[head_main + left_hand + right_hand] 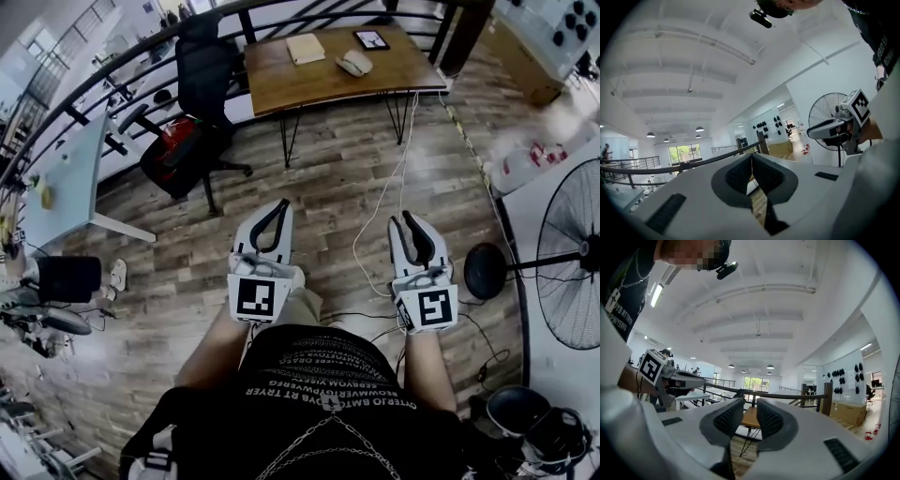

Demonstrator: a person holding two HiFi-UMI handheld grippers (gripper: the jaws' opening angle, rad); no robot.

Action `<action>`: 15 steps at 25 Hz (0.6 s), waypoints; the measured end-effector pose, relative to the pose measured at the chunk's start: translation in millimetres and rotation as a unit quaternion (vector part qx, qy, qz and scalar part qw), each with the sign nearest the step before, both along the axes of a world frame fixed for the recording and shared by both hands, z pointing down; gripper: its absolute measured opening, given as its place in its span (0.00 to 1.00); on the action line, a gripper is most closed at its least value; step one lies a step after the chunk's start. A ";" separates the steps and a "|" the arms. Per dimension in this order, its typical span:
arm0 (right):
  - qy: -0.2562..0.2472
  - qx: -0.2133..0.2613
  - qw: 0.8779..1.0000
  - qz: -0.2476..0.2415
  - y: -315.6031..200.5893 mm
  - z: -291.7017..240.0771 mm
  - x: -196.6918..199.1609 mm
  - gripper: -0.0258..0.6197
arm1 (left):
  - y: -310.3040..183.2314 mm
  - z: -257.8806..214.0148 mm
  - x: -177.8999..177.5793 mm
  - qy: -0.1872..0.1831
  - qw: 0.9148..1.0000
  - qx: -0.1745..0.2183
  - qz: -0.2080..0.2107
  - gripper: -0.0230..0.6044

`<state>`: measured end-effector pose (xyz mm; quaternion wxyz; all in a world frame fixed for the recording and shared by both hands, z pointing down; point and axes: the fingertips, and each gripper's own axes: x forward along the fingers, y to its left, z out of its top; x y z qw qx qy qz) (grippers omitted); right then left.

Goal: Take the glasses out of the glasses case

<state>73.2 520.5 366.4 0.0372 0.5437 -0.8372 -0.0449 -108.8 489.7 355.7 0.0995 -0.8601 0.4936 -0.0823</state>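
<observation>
A pale oval glasses case [354, 64] lies shut on the brown wooden table [281, 84] far ahead of me. No glasses are in sight. I hold both grippers level at waist height, well short of the table. My left gripper [281, 204] [751, 161] has its fingertips touching, with nothing between them. The right gripper [406, 218] [750, 411] stands a little open and empty; the table top [749, 417] shows through the gap. Each gripper also appears in the other's view: the right gripper [834, 129] and the left gripper [675, 376].
On the table lie a tan notebook [306, 47] and a dark tablet [371, 39]. A black office chair [192, 112] stands left of the table. A floor fan [562, 258] is at the right, a white cable [384, 202] trails over the wood floor, and a railing [112, 61] runs behind.
</observation>
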 end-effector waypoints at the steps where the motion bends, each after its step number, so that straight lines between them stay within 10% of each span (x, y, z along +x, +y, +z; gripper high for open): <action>1: 0.000 -0.003 1.000 0.003 -5.8 1.8 -1.0 0.16 | -7.2 1.1 -0.2 -0.004 1.000 -0.001 0.002 0.08; 15: 0.004 -0.018 0.999 0.027 -123.0 -0.3 -39.7 0.22 | -133.1 -8.6 -18.1 0.019 0.998 -0.009 0.062 0.08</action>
